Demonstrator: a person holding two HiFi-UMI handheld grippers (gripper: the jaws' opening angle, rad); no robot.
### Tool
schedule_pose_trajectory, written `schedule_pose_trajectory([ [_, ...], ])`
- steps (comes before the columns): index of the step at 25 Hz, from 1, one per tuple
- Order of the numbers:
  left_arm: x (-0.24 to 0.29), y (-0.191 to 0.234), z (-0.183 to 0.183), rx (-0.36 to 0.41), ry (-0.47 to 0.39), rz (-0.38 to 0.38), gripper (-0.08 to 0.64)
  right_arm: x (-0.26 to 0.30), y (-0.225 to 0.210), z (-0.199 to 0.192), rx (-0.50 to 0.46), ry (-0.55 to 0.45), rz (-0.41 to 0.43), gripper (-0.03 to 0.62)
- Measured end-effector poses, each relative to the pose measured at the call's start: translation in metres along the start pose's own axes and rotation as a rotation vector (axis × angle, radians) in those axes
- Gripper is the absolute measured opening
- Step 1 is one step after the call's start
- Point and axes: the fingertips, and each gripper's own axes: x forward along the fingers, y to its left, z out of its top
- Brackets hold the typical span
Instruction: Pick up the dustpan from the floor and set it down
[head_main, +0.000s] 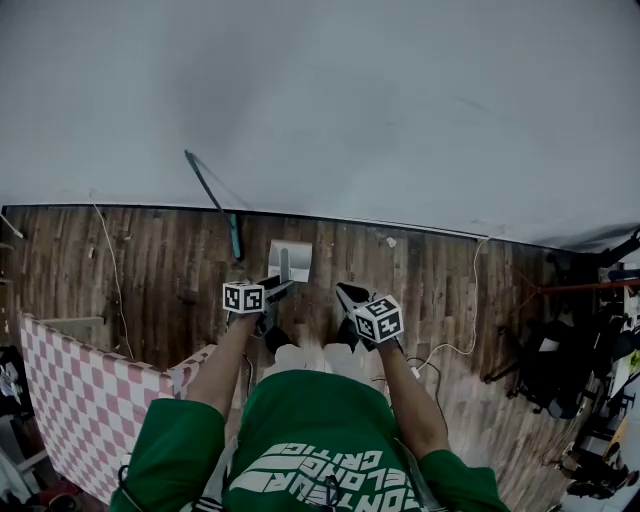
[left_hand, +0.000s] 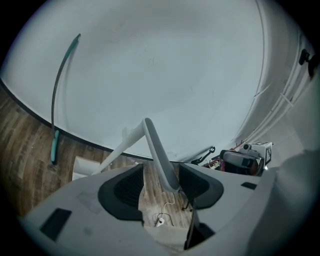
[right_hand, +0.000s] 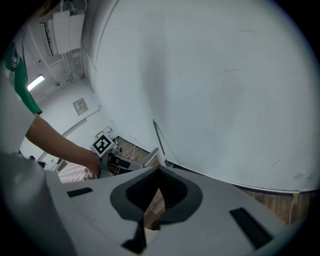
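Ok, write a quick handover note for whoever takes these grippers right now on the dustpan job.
Left gripper: open, jaws wide apart around the dustpan handle, not clamping it.
Right gripper: shut, empty, off to the side.
Dustpan: on the wood floor near the wall, handle sticking up.
Done: it is down on the floor, ungripped.
Left: unclear whether the lift has happened. If so, back the left gripper off the handle; if not, close on it, lift, set down.
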Motion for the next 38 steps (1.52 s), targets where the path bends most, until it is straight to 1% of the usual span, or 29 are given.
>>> schedule_pose_trajectory([
  [4, -0.018, -0.004, -0.003, 0.005, -0.031, 0.034, 0.202, 0.002, 0.010, 0.004, -0.031, -0.001, 0.034, 0.008],
  [6, -0.030, -0.006, -0.002, 0.000, -0.069, 0.052, 0.202, 0.003, 0.014, 0.007, -0.048, -0.001, 0.052, 0.008],
  [10, -0.057, -0.018, 0.009, 0.007, -0.187, 0.088, 0.202, 0.001, 0.020, 0.014, -0.079, -0.007, 0.082, 0.008],
  [13, -0.079, -0.036, 0.024, 0.058, -0.282, 0.113, 0.196, 0.000, 0.024, 0.021, -0.101, -0.019, 0.098, 0.008],
  [16, -0.103, -0.057, 0.037, 0.111, -0.367, 0.125, 0.139, -0.002, 0.030, 0.029, -0.134, -0.032, 0.102, 0.008],
  [18, -0.116, -0.070, 0.046, 0.138, -0.417, 0.132, 0.073, -0.002, 0.033, 0.037, -0.155, -0.043, 0.107, 0.008],
  [22, -0.139, -0.096, 0.062, 0.209, -0.489, 0.165, 0.027, -0.005, 0.040, 0.054, -0.198, -0.068, 0.126, 0.008],
  [25, -0.152, -0.116, 0.071, 0.280, -0.520, 0.210, 0.006, -0.011, 0.045, 0.067, -0.230, -0.086, 0.137, 0.008],
  [31, -0.169, -0.151, 0.082, 0.432, -0.533, 0.291, 0.003, -0.025, 0.054, 0.096, -0.269, -0.138, 0.164, 0.008],
  [34, -0.174, -0.166, 0.087, 0.478, -0.547, 0.322, 0.003, -0.033, 0.060, 0.112, -0.300, -0.167, 0.185, 0.008],
  [38, -0.177, -0.178, 0.089, 0.513, -0.561, 0.354, 0.003, -0.047, 0.069, 0.129, -0.328, -0.204, 0.211, 0.008],
])
